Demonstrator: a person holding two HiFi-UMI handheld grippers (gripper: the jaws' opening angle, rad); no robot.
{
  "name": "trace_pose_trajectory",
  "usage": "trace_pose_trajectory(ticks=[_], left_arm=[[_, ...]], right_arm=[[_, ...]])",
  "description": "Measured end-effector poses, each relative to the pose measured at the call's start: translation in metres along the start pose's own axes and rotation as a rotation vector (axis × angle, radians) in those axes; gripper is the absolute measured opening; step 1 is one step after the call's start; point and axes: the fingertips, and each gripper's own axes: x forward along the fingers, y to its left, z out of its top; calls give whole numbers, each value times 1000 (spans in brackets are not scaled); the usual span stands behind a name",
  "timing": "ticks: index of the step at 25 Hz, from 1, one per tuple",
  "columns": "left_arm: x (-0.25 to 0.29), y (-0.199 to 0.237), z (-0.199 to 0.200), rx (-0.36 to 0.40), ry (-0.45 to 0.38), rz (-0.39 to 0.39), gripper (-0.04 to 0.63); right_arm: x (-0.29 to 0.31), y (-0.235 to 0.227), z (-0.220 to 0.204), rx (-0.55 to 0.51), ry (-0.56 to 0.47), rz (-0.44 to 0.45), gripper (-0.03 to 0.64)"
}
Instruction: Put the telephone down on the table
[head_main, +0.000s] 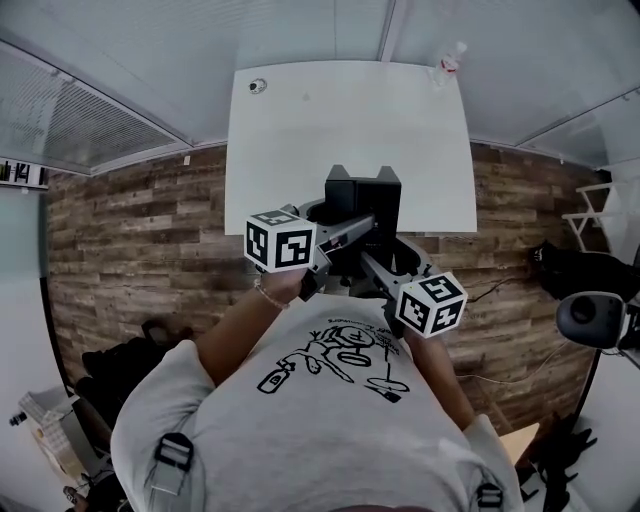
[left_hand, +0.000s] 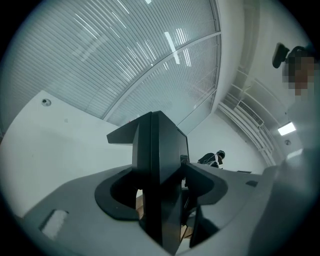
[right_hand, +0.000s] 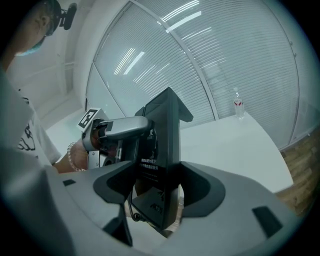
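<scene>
A black telephone (head_main: 362, 195) is held upright in the air between my two grippers, just over the near edge of the white table (head_main: 300, 130). My left gripper (head_main: 335, 222) clamps it from the left and my right gripper (head_main: 385, 258) from the right. In the left gripper view the telephone (left_hand: 159, 160) stands edge-on between the jaws of the left gripper (left_hand: 162, 200), which press on it. The right gripper view shows the telephone (right_hand: 161, 145) with its printed label, gripped by the right gripper (right_hand: 157, 187); the left gripper (right_hand: 120, 129) is seen beyond it.
A plastic bottle (head_main: 452, 58) stands at the table's far right corner and a small round object (head_main: 258, 86) lies at its far left. Wooden floor surrounds the table. Black bags (head_main: 575, 270) and a white rack (head_main: 600, 215) are at the right. Glass walls with blinds stand behind.
</scene>
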Motion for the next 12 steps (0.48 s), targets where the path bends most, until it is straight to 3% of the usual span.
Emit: trace_pose_trajectory(ticks=[12], left_arm=[[89, -5, 51, -11, -28, 10, 285]], right_arm=[[-15, -84, 60, -18, 14, 15, 268]])
